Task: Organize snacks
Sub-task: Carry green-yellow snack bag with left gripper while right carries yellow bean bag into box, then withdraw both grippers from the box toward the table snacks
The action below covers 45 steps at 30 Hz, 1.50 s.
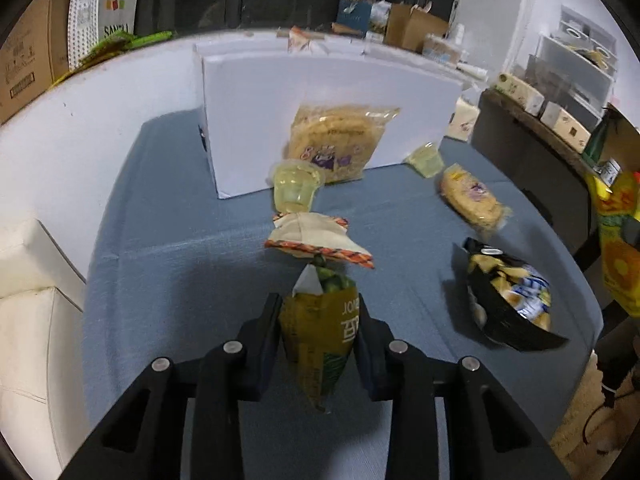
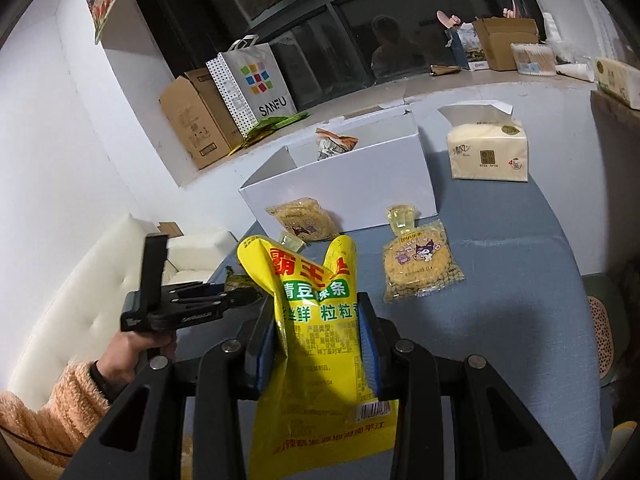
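Note:
My left gripper (image 1: 319, 312) is shut on a small olive-green snack packet (image 1: 320, 336), held above the blue tablecloth (image 1: 180, 264). My right gripper (image 2: 318, 312) is shut on a large yellow snack bag (image 2: 316, 320), held above the table. A white open box (image 2: 344, 184) stands at the back of the table with a packet inside; it shows in the left wrist view (image 1: 320, 100) too. Round cracker packs (image 1: 340, 144) (image 2: 418, 260), jelly cups (image 1: 296, 186) (image 2: 404, 216), an orange-edged packet (image 1: 316, 236) and a black chip bag (image 1: 508, 300) lie on the cloth.
A tissue pack (image 2: 486, 152) sits right of the box. A white sofa (image 2: 80, 300) lies to the left. Cardboard boxes (image 2: 196, 120) and a SANFU bag (image 2: 256, 84) stand on the ledge behind. A dark shelf (image 1: 540, 152) stands to the right.

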{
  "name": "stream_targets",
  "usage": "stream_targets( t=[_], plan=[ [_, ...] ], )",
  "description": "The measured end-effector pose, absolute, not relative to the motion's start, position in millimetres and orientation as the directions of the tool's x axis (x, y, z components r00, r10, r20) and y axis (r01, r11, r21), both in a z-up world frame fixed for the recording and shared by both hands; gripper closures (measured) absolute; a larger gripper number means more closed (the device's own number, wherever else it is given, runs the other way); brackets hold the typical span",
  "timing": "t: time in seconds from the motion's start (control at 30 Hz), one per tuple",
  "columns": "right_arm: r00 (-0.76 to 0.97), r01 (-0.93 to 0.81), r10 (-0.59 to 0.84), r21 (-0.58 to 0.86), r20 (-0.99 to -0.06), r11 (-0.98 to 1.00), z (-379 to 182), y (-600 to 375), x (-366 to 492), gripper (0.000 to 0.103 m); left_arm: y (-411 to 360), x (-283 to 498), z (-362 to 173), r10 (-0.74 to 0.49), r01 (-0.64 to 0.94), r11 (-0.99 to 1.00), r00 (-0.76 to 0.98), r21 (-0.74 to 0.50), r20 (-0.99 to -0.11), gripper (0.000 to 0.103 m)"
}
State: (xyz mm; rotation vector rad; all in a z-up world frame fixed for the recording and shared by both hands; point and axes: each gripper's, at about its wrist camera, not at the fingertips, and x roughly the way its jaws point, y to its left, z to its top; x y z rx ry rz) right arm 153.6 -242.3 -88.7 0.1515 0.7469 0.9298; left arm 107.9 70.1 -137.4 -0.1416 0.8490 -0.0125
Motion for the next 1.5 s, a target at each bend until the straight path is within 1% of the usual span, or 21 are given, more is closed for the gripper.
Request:
stream_targets(
  t=[0.1, 0.3, 0.43, 0.5, 0.6, 0.7, 0.87, 1.0, 1.07, 1.1, 1.13, 1.2, 1.23, 1.33, 1.5],
  plan=[
    [0.372, -0.679, 0.776, 0.422, -0.509, 0.601, -87.7, -238.6, 150.4, 0.064, 71.9, 82.5, -115.0, -0.075, -0.040, 0.988, 0.719, -0.149, -0.691, 0.067],
    [0.397, -0.690, 0.790, 0.416, -0.467, 0.592, -69.8, -226.1, 156.9, 0.064, 77.0, 52.0, -48.8, -0.100, -0.012, 0.978, 0.847, -0.206, -0.522, 0.067],
    [0.426, -0.704, 0.789, 0.386, -0.443, 0.597, -41.7, -210.5, 180.3, 0.064, 90.5, 68.6, -8.1, -0.115, 0.007, 0.971, 0.892, -0.239, -0.437, 0.067],
    [0.446, -0.709, 0.790, 0.373, -0.421, 0.599, -20.0, -198.6, 201.6, 0.064, 98.6, 92.3, 7.6, -0.111, 0.005, 0.970, 0.899, -0.242, -0.423, 0.067],
    [0.462, -0.702, 0.782, 0.366, -0.417, 0.610, 1.6, -179.7, 234.7, 0.064, 110.1, 133.7, 23.3, -0.102, -0.008, 0.969, 0.898, -0.248, -0.428, 0.067],
    [0.468, -0.670, 0.764, 0.385, -0.444, 0.634, 12.9, -155.5, 278.2, 0.064, 119.6, 174.9, 31.2, -0.102, -0.020, 0.965, 0.888, -0.260, -0.448, 0.067],
    [0.478, -0.622, 0.694, 0.351, -0.538, 0.700, 5.7, -114.3, 341.2, 0.064, 125.2, 238.7, 30.0, -0.085, -0.041, 0.972, 0.857, -0.231, -0.508, 0.067],
    [0.458, -0.581, 0.670, 0.373, -0.585, 0.723, -10.2, -95.8, 380.2, 0.064, 130.3, 272.9, 22.3, -0.051, -0.075, 0.976, 0.835, -0.205, -0.548, 0.067],
    [0.455, -0.582, 0.669, 0.371, -0.588, 0.723, -14.3, -89.0, 392.9, 0.064, 131.8, 285.3, 20.1, -0.026, -0.091, 0.980, 0.819, -0.176, -0.573, 0.062],
    [0.452, -0.588, 0.681, 0.383, -0.576, 0.713, -14.3, -86.6, 397.7, 0.055, 133.8, 290.9, 17.9, -0.010, -0.110, 0.980, 0.803, -0.166, -0.596, 0.037],
    [0.450, -0.591, 0.693, 0.394, -0.564, 0.704, -13.7, -84.7, 401.2, 0.044, 136.2, 295.1, 15.7, 0.002, -0.126, 0.979, 0.789, -0.158, -0.614, 0.001],
    [0.450, -0.570, 0.689, 0.411, -0.568, 0.711, -12.4, -82.4, 406.7, 0.000, 139.8, 293.2, 14.4, 0.028, -0.143, 0.980, 0.793, -0.140, -0.608, 0.000],
    [0.458, -0.557, 0.683, 0.415, -0.569, 0.719, -10.8, -83.3, 407.2, 0.000, 141.9, 291.5, 13.5, 0.044, -0.157, 0.979, 0.789, -0.132, -0.613, 0.000],
    [0.473, -0.555, 0.689, 0.421, -0.550, 0.717, -5.3, -86.4, 403.5, 0.000, 148.4, 283.3, 9.8, 0.043, -0.166, 0.976, 0.785, -0.143, -0.618, 0.000],
    [0.485, -0.594, 0.682, 0.366, -0.547, 0.716, 0.6, -87.5, 388.2, 0.000, 153.9, 269.1, 12.1, 0.064, -0.190, 0.971, 0.795, -0.146, -0.603, 0.000]
  ],
)
